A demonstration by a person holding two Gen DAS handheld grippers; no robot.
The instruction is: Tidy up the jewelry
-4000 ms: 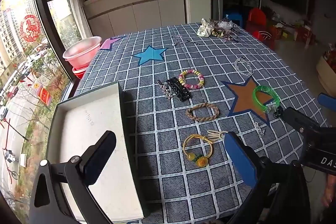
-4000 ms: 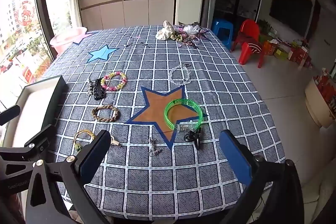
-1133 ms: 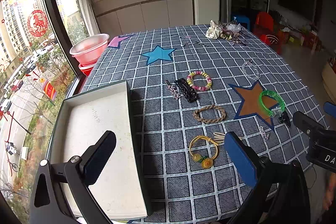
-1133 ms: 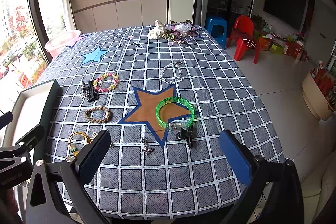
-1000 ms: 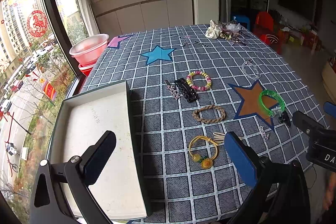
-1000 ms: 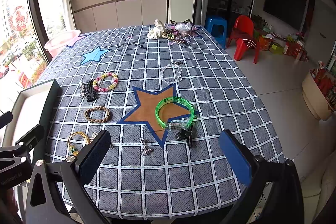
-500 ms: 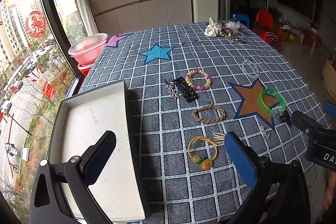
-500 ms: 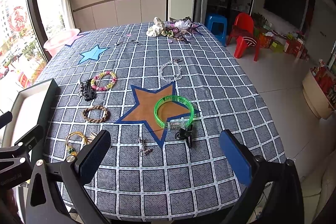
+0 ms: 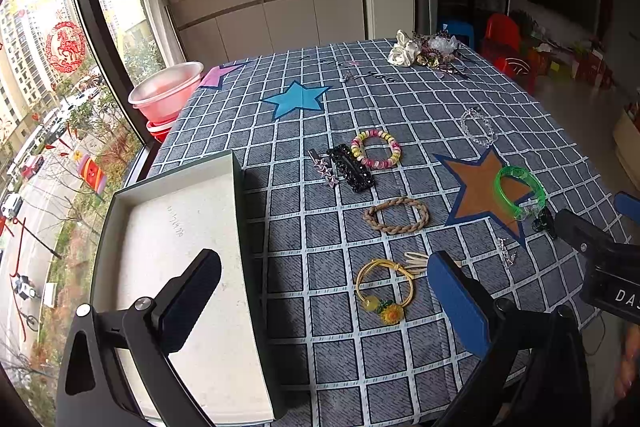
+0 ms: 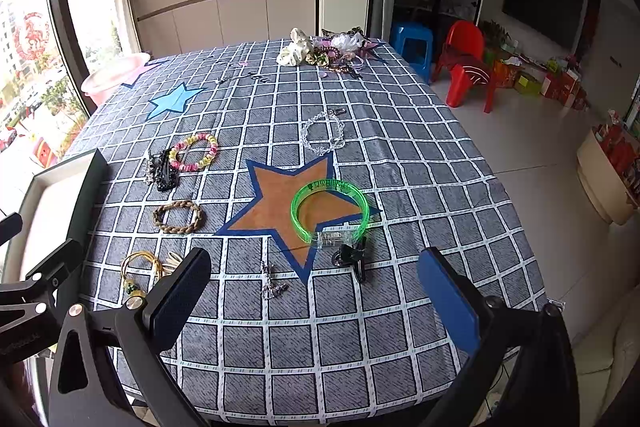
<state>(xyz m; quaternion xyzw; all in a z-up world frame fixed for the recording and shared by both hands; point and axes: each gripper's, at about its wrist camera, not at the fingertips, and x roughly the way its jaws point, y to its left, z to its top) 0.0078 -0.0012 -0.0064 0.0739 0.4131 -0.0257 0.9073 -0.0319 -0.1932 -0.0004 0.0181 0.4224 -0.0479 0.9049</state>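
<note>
Jewelry lies scattered over the checked cloth of the tabletop. A yellow bangle with small charms sits nearest the left tongs, with a pale hair clip touching its right side. Beyond them lie a braided brown bracelet, a black hair clip and, just beside it, a pink-and-yellow beaded bracelet. A green plastic bangle rests on the orange star, with a small black claw clip just in front of it and a clear bead bracelet farther back. An open white tray stands at the left edge of the tabletop. More trinkets are heaped at the far end. Both the left tongs and the right tongs hover wide open over the near edge, gripping nothing.
</note>
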